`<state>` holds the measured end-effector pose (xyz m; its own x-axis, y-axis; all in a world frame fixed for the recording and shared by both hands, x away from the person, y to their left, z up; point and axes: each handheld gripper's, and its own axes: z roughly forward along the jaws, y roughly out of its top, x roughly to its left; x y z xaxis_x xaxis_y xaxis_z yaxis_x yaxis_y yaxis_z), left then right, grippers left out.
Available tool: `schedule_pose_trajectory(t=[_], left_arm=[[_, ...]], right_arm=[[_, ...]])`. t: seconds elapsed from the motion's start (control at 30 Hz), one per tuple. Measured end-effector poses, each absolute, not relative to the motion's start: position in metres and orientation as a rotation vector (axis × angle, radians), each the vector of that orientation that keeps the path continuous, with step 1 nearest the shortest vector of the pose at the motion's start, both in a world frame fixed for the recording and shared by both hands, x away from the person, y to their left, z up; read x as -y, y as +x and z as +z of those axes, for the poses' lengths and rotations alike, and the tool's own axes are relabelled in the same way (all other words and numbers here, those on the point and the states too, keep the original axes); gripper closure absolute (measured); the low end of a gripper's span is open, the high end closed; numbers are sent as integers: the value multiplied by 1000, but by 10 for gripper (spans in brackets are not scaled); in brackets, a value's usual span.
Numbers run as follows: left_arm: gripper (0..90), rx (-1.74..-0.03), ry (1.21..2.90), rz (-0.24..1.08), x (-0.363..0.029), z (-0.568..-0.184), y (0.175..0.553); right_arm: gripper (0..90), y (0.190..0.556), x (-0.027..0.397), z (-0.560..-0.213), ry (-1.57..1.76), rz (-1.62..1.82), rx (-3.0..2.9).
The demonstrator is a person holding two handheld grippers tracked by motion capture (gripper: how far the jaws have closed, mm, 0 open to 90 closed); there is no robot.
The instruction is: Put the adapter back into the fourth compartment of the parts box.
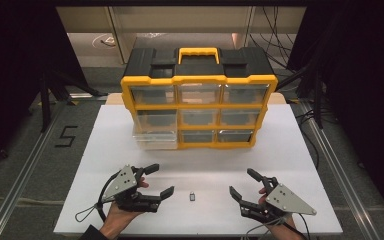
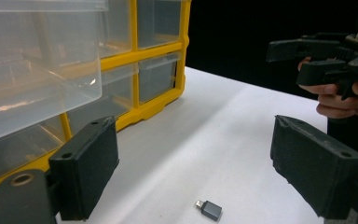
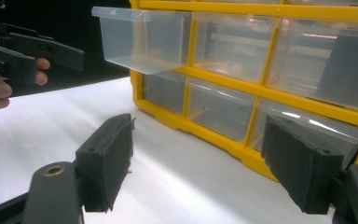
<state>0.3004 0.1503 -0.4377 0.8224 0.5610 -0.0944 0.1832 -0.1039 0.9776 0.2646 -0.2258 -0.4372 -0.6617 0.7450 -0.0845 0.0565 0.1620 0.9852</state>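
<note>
My left gripper and right gripper both sit spread wide, grasping nothing, small adapter between them at bottom center. Organizer mid-frame; its pulled-out bottom-left drawer looks empty.

Your adapter too small to identify, drawer cut by the frame edge, cabinet drawer contents unreadable.

i see glossy clear plastic drawers, yellow plastic cabinet frame, matt white tabletop, small grey metal-looking adapter
</note>
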Motion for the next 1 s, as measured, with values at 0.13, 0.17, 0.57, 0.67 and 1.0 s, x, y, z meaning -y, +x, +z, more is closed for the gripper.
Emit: schedule_pose_trajectory(t=[0.13,0.17,0.57,0.67,1.0], left_arm=[[147,-586,1701,327,-146,-438,303],[147,-582,1709,323,-144,-438,303],[155,-602,1792,273,-134,-440,305],[156,-619,1828,264,-131,-441,307],[160,-678,1974,219,-111,-447,311]], right_arm=[[259,265,225,-438,757,1545,-1869],[259,265,225,-438,757,1545,-1870],[259,265,225,-438,760,1544,-1871],[259,266,225,-439,762,1536,-1877],[259,266,226,-439,771,1533,-1880]])
